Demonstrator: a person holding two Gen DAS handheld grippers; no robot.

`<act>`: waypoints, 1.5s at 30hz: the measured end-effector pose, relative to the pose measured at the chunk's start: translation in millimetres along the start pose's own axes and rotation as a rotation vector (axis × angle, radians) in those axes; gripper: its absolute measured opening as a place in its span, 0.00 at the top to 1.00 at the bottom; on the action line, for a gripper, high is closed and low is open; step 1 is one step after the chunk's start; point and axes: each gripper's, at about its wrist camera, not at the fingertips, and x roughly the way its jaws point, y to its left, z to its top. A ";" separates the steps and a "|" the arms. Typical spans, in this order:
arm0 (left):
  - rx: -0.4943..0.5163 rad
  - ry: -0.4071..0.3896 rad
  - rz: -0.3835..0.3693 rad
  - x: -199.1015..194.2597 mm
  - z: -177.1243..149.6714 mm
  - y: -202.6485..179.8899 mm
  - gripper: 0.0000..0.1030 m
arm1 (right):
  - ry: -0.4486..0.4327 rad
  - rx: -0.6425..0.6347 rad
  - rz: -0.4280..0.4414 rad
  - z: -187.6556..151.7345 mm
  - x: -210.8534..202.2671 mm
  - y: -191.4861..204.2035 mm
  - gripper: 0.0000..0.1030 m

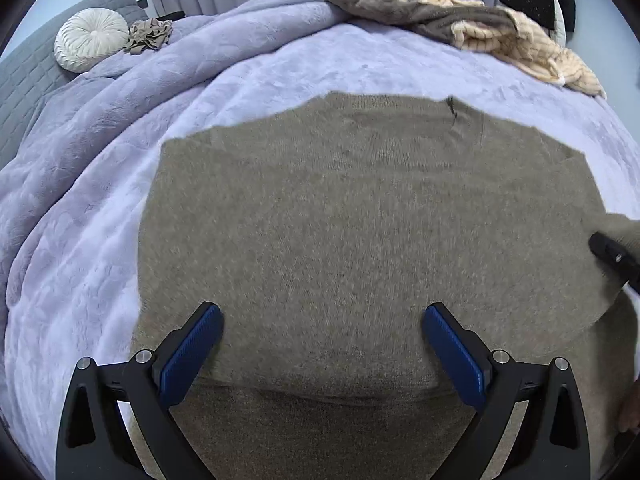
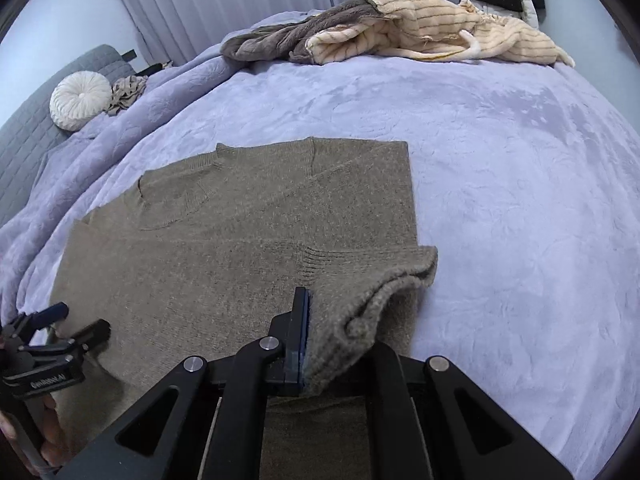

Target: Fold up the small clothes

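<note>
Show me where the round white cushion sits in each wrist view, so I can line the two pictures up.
Left wrist: round white cushion at upper left, on the grey couch.
Right wrist: same cushion at left edge, above the taupe sweater.
Shared landmark: the cream striped garment at the bed's far side.

Lavender blanket (image 2: 480, 168) over bed; round cream cushion (image 1: 91, 39) on grey sofa (image 1: 24, 80).
</note>
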 end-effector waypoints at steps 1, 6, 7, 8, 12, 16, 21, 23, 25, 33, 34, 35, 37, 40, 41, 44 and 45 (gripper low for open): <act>-0.003 -0.011 -0.003 -2.0 3.0 0.7 0.01 | -0.002 -0.005 0.000 0.0 -1.0 0.2 0.91; 0.009 0.017 0.045 18.0 10.5 7.7 0.01 | 0.006 -0.004 -0.007 3.9 -0.7 -0.5 0.90; -0.006 0.034 0.065 26.2 9.4 15.2 0.01 | 0.014 -0.001 -0.006 4.4 -0.3 -1.3 0.89; -0.043 0.038 0.040 30.7 8.1 27.4 0.00 | 0.019 0.002 -0.001 4.8 -0.5 -1.6 0.86; -0.131 0.039 0.002 32.6 5.5 58.6 0.00 | 0.005 -0.028 -0.018 6.5 -4.8 4.3 0.82; -0.116 0.028 0.025 20.4 8.4 55.1 0.00 | 0.028 -0.036 -0.104 10.8 -1.7 0.1 0.65; -0.104 -0.008 -0.067 -2.6 13.3 34.9 0.00 | -0.029 0.105 -0.227 12.5 -28.0 -35.8 0.32; -0.066 0.003 -0.090 -2.4 11.7 19.4 0.00 | -0.046 0.095 -0.173 10.1 -38.1 -32.7 0.32; -0.030 0.010 -0.086 1.0 8.9 5.9 0.00 | -0.033 0.002 -0.104 5.4 -39.8 -12.1 0.32; 0.002 0.056 -0.018 18.2 -3.2 9.8 0.00 | 0.095 -0.228 -0.140 -21.6 0.1 34.1 0.32; 0.003 0.060 -0.015 14.3 -4.0 11.8 0.00 | 0.089 -0.210 -0.150 -20.8 -3.6 31.7 0.32; 0.002 0.060 -0.017 10.7 -5.4 13.0 0.00 | 0.081 -0.201 -0.179 -19.5 -8.7 32.0 0.32; 0.003 0.051 -0.026 3.9 -8.7 12.8 0.00 | 0.043 -0.203 -0.192 -17.2 -20.8 37.2 0.32; 0.009 0.049 -0.030 -0.1 -15.3 9.9 0.00 | 0.062 -0.203 -0.097 -24.8 -30.5 50.3 0.31; 0.008 0.049 -0.031 -0.8 -17.8 9.5 0.00 | 0.075 -0.202 -0.085 -29.1 -31.0 54.4 0.31; 0.000 0.054 -0.035 -2.8 -26.1 9.9 0.00 | 0.125 -0.198 -0.066 -49.3 -25.1 64.6 0.31; -0.002 0.056 -0.034 -3.7 -27.6 10.5 0.00 | 0.156 -0.204 -0.078 -55.9 -18.4 66.1 0.30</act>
